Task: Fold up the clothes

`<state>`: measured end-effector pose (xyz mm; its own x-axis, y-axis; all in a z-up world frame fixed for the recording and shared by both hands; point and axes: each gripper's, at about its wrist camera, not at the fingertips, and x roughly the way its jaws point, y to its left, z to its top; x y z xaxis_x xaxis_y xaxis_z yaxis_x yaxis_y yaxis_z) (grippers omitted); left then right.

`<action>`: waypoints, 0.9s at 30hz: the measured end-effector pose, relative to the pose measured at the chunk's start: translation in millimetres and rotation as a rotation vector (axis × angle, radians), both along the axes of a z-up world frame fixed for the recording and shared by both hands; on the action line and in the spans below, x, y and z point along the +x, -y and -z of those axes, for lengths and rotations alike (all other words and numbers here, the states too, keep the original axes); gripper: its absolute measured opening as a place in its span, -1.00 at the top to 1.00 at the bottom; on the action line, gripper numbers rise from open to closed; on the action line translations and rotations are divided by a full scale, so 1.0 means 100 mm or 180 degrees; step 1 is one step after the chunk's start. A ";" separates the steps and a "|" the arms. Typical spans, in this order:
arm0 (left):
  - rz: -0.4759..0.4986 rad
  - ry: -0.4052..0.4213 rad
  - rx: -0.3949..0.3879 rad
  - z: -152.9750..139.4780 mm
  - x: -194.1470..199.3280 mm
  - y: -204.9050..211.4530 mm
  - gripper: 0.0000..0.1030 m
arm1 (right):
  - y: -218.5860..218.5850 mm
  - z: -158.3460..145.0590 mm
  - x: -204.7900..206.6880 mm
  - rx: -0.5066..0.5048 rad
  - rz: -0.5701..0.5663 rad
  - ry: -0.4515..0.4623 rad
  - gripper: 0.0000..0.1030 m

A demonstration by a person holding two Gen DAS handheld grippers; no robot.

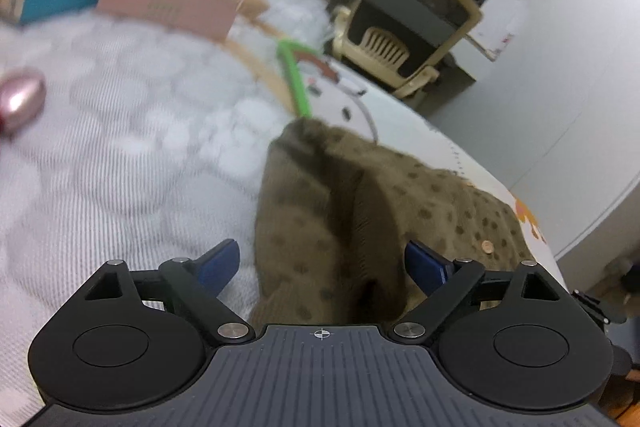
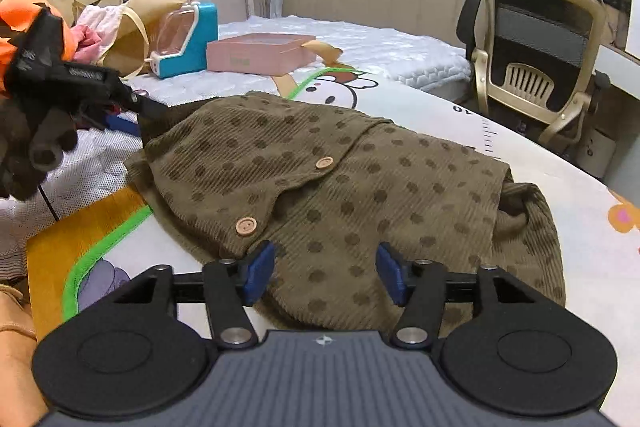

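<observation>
Olive-brown garment (image 2: 360, 183): corduroy-like ribbed cloth with darker dots and two pale round buttons; I see it lying partly folded on the cartoon-printed mat (image 2: 420, 107) that covers the bed.
Far left, right wrist view: my left gripper (image 2: 132, 115) reaches in from the side, held by a dark-gloved hand (image 2: 36, 147); its tip sits at the garment's far left edge, and I cannot tell from here how its fingers stand.
Left gripper, own camera (image 1: 322, 263): blue fingers spread wide, a raised fold of the garment standing between them; I cannot tell whether either pad touches it.
Left of the garment: white quilted bedding (image 1: 120, 155), blurred in the left view.
Behind, left to middle: a blue and clear container (image 2: 188, 27), then a pink box (image 2: 260, 53), both on the bed.
Right gripper (image 2: 326, 273): fingers spread, hanging low over the near hem of the garment, nothing pinched.
Right of the bed: a beige-framed office chair (image 2: 532, 59) with black mesh back.
</observation>
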<state>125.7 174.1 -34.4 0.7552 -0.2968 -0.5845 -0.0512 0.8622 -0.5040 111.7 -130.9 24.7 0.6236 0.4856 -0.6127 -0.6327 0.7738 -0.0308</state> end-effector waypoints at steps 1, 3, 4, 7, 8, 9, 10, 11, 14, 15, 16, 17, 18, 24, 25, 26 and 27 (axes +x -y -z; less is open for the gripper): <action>-0.0023 -0.0021 -0.0036 0.03 -0.01 -0.02 -0.82 | -0.01 0.04 0.02 -0.0028 -0.0001 -0.0017 -0.19; -0.0057 -0.0043 -0.0086 0.09 -0.01 -0.04 -0.81 | -0.04 0.09 0.04 -0.0113 -0.0016 -0.0026 -0.20; -0.0067 -0.0041 -0.0120 0.12 -0.01 -0.04 -0.80 | -0.06 0.05 0.04 -0.0167 -0.0036 -0.0003 -0.20; -0.0048 0.0025 -0.0266 0.16 0.00 -0.03 -0.63 | -0.15 -0.16 0.03 -0.0161 -0.0099 0.0246 -0.22; -0.0048 0.0046 -0.0327 0.17 0.01 -0.02 -0.55 | -0.19 -0.23 0.04 -0.0121 -0.0128 0.0318 -0.27; -0.0054 0.0056 -0.0391 0.18 0.02 -0.02 -0.33 | -0.24 -0.30 0.06 -0.0070 -0.0156 0.0379 -0.29; -0.0057 0.0064 -0.0451 0.18 0.02 -0.02 -0.11 | -0.31 -0.36 0.10 -0.0020 -0.0180 0.0420 -0.31; -0.0058 0.0071 -0.0509 0.18 0.02 -0.03 -0.01 | -0.40 -0.40 0.13 0.0030 -0.0219 0.0428 -0.31; -0.0007 0.0164 -0.0695 0.08 0.00 -0.04 0.49 | -0.73 -0.45 0.14 0.0078 -0.0514 0.0437 -0.38; 0.0019 0.0210 -0.0759 0.02 0.01 -0.05 0.49 | -0.87 -0.44 0.08 0.0023 -0.0673 0.0493 -0.44; 0.0063 0.0263 -0.0828 -0.06 0.03 -0.04 0.49 | -1.01 -0.43 0.03 -0.0031 -0.0832 0.0548 -0.59; 0.0113 0.0308 -0.0877 -0.12 0.07 -0.03 0.49 | -1.15 -0.41 -0.05 -0.0122 -0.0990 0.0635 -0.67; 0.0162 0.0337 -0.0895 -0.17 0.12 -0.01 0.48 | -1.27 -0.35 -0.09 -0.0230 -0.1077 0.0696 -0.67; 0.0190 0.0346 -0.1016 -0.21 0.34 0.02 0.38 | -1.85 0.00 0.01 -0.0713 -0.1035 0.0800 -0.67; 0.0156 0.0348 -0.1048 -0.20 0.35 -0.01 0.33 | -1.86 0.00 0.07 -0.0696 -0.0951 0.0829 -0.55; 0.0123 0.0350 -0.1079 -0.19 0.37 -0.04 0.26 | -1.83 -0.03 0.13 -0.0611 -0.0870 0.0815 -0.19; 0.0089 0.0353 -0.1110 -0.19 0.38 -0.07 0.16 | -1.77 -0.09 0.19 -0.0478 -0.0813 0.0742 -0.07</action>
